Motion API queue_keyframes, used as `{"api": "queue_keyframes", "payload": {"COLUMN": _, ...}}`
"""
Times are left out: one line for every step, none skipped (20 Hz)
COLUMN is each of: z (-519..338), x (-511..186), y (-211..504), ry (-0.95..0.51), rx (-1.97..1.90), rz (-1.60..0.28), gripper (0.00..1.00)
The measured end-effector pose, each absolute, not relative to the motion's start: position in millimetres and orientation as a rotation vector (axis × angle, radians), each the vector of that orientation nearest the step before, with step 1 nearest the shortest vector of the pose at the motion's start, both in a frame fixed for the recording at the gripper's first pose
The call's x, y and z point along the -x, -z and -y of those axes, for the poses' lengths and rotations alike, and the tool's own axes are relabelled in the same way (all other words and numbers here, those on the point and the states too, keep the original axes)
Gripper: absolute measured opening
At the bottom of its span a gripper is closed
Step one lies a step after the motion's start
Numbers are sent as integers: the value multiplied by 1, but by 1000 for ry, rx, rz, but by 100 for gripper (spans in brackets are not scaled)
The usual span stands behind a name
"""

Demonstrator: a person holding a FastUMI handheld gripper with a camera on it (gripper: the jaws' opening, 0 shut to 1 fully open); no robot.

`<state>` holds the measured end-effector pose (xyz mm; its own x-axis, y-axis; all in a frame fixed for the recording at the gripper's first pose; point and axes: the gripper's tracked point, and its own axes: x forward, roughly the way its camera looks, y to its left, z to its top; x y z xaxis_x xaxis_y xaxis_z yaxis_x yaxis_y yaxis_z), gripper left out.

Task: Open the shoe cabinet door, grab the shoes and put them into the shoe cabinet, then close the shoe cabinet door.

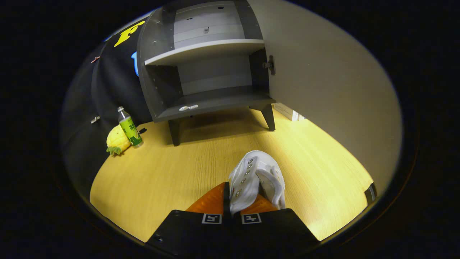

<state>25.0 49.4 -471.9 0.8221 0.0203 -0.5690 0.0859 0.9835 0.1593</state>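
The gripper (231,201) is closed to a narrow gap on a white shoe (257,178), whose side wall is pinched between both fingers (210,201); the shoe is carried tilted, its row of eyelets turned up, its toe pointing ahead toward the shoe cabinet (208,72); whether its sole touches the wooden floor (172,169) cannot be told. The cabinet is seen well beyond the fingers, standing on short dark legs on the floor, its door (323,90) swung wide open on the right, a hinge fitting seen at the door's inner edge; inside, a pale upper shelf (205,50) and a dark lower shelf (215,102) are shown, and a small pale item (188,107), too small to tell, lies at the front edge of the lower shelf. To the left of the cabinet, near the floor's far-left edge and against the black cloth wall, a green-labelled bottle (128,127) stands upright, with a yellow pineapple-shaped toy (116,140) lying just beside it, apparently touching.
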Motion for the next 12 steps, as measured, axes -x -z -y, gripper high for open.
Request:
{"api": "queue_keyframes", "payload": {"z": -48, "x": -24, "y": 455, "ry": 31, "rx": -172, "rz": -591, "gripper": 5}}
{"api": "queue_keyframes", "payload": {"z": -45, "x": -24, "y": 439, "ry": 29, "rx": -155, "rz": -574, "gripper": 5}}
{"api": "queue_keyframes", "payload": {"z": -47, "x": -24, "y": 420, "ry": 20, "rx": -146, "rz": -554, "gripper": 5}}
{"api": "queue_keyframes", "payload": {"z": -50, "x": -25, "y": 399, "ry": 8, "rx": -147, "rz": -537, "gripper": 5}}
{"api": "queue_keyframes", "payload": {"z": -53, "x": -27, "y": 377, "ry": -3, "rx": -153, "rz": -520, "gripper": 5}}
{"api": "queue_keyframes", "payload": {"z": -56, "x": -30, "y": 359, "ry": -13, "rx": -150, "rz": -504, "gripper": 5}}
{"api": "queue_keyframes", "payload": {"z": -58, "x": -33, "y": 338, "ry": -21, "rx": -144, "rz": -491, "gripper": 5}}
{"api": "queue_keyframes", "payload": {"z": -62, "x": -38, "y": 317, "ry": -30, "rx": -144, "rz": -471, "gripper": 5}}
{"api": "queue_keyframes", "payload": {"z": -66, "x": -41, "y": 295, "ry": -40, "rx": -149, "rz": -453, "gripper": 5}}
{"api": "queue_keyframes", "payload": {"z": -70, "x": -47, "y": 277, "ry": -50, "rx": -152, "rz": -438, "gripper": 5}}
{"api": "queue_keyframes", "payload": {"z": -74, "x": -53, "y": 259, "ry": -59, "rx": -152, "rz": -423, "gripper": 5}}
{"api": "queue_keyframes", "payload": {"z": -77, "x": -59, "y": 243, "ry": -67, "rx": -150, "rz": -411, "gripper": 5}}
